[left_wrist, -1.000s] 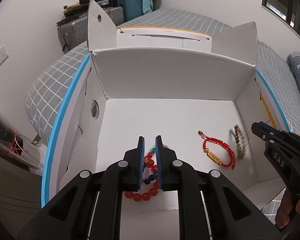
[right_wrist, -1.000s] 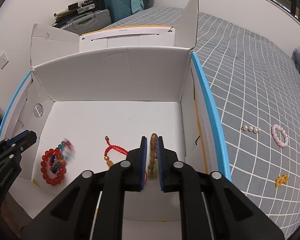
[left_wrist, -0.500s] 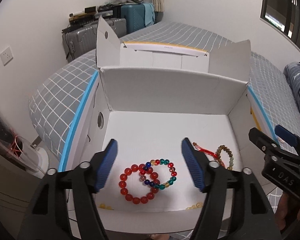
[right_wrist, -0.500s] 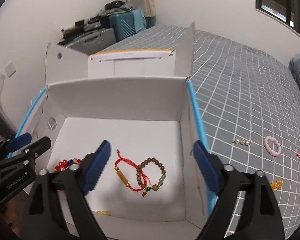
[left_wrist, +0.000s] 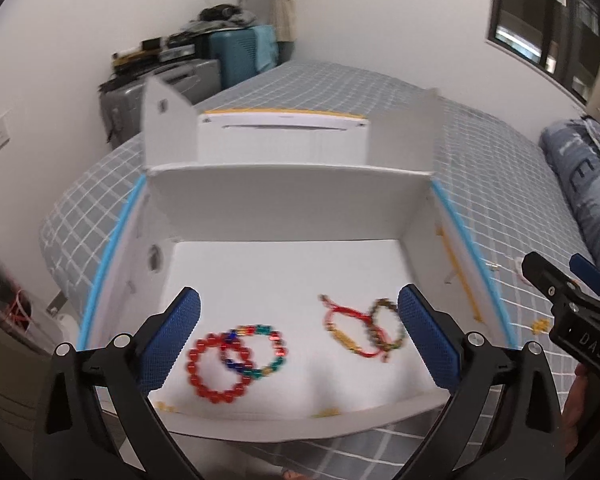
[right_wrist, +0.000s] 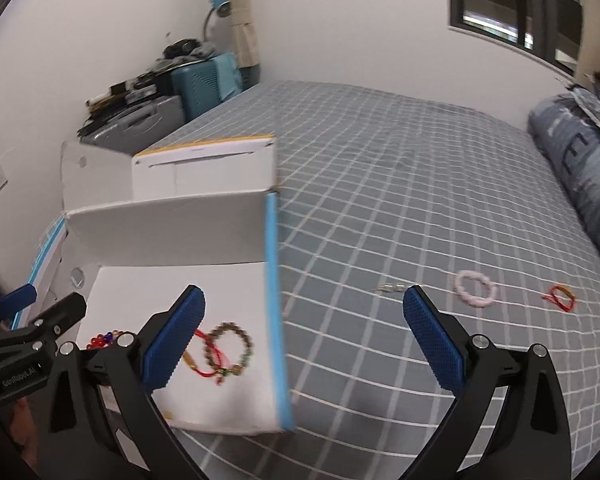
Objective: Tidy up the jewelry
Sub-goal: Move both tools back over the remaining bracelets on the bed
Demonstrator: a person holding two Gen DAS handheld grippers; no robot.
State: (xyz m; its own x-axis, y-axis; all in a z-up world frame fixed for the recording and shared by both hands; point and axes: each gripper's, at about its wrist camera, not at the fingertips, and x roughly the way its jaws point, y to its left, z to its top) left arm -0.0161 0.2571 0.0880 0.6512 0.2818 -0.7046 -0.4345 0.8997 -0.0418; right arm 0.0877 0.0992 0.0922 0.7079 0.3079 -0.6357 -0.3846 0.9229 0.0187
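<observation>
An open white cardboard box (left_wrist: 288,200) with blue edges sits on the bed. Inside lie a red bead bracelet (left_wrist: 214,366), a multicolour bead bracelet (left_wrist: 260,350), a red cord bracelet (left_wrist: 348,332) and a brown bead bracelet (left_wrist: 386,326). My left gripper (left_wrist: 298,334) is open and empty above the box's near side. My right gripper (right_wrist: 304,340) is open and empty over the box's right wall (right_wrist: 276,320); the brown bead bracelet (right_wrist: 230,348) shows below it. On the bed lie a pink bead bracelet (right_wrist: 475,294), a red cord bracelet (right_wrist: 561,298) and a small pearl piece (right_wrist: 389,289).
The grey checked bedsheet (right_wrist: 400,200) spreads to the right. A folded blue quilt (right_wrist: 580,176) lies at the far right. Suitcases (right_wrist: 156,116) stand by the wall behind the box. A small yellow piece (left_wrist: 540,325) lies on the sheet beside the box.
Both grippers opened and let go of their bracelets, which now lie in the box. Both pulled back and up; the right one swung right over the bed.
</observation>
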